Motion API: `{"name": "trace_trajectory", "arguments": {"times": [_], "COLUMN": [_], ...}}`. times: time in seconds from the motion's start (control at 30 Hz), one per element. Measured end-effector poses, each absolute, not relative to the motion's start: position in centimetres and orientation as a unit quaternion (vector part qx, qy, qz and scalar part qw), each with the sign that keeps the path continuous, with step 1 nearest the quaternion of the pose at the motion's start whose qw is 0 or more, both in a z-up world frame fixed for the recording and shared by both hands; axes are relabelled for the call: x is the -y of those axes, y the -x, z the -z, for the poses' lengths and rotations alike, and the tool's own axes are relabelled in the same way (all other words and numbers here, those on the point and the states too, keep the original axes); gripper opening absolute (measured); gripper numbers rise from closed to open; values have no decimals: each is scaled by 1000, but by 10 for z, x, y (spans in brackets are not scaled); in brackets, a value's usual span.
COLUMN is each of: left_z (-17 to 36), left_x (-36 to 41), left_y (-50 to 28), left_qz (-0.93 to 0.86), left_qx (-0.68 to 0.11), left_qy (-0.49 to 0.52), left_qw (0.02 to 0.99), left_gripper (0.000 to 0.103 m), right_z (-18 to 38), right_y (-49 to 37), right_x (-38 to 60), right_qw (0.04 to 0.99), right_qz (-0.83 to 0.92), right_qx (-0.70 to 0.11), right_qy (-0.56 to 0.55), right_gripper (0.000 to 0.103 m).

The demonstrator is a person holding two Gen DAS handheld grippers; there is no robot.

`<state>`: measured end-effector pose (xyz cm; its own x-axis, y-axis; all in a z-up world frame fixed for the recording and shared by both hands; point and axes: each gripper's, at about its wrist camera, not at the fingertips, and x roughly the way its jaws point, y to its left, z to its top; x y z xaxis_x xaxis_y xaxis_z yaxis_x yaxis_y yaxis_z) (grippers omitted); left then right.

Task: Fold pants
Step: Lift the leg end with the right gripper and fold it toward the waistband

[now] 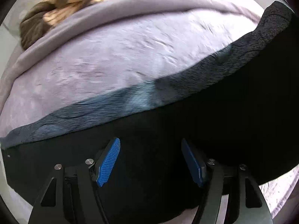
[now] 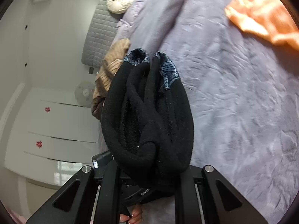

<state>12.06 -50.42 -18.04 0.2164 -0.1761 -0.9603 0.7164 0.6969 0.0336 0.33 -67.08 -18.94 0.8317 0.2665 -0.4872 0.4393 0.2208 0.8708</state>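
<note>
The black pants (image 1: pixel 186 130) lie in a long band across the lavender bed cover (image 1: pixel 121 59), their blue-grey fleecy lining showing along the far edge. The left gripper (image 1: pixel 151 160) hangs just over the dark fabric, released, blue pads (image 1: pixel 109 162) apart with nothing pinched. The right gripper (image 2: pixel 147 175) is clenched on a bunched end of the pants (image 2: pixel 147 115), raised off the bed (pads buried in cloth). A tan ribbed garment (image 1: pixel 61 9) sits near the bed's far edge.

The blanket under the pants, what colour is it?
Pale lilac blanket, clearest in the left wrist view.
</note>
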Motion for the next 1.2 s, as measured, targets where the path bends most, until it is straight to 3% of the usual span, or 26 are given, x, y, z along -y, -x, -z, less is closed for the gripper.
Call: {"name": "trace_trajectory", "arguments": {"times": [0.37,0.67,0.83,0.93,1.0,1.1,1.2], "left_z": [143,155,156,151,146,137,132], "left_x": [367,240,198,186,185,185,198], "left_y": [-165,-202,-217,-221,-219,-231,-229], "left_qz": [278,202,181,182,188,214,255], "left_qx": [-550,-584,-591,-597,-600,-607,-624], "left_qy": [-197,-170,-159,-142,-132,-111,-87], "left_qw": [762,768,770,768,766,757,734], "left_gripper": [70,70,70,70,70,70,70], "right_z": [110,153,179,167,149,120,113], "right_y": [-88,-187,-204,-211,-208,-192,-174], "right_x": [559,392,322,298,284,277,305], "right_qw": [810,816,810,809,819,843,841], "right_qz": [51,56,106,112,97,40,2], "right_qx": [-364,-511,-569,-577,-565,-536,-535], "right_qy": [-457,-264,-99,-19,25,34,-74], "right_gripper": [15,17,29,45,49,59,61]}}
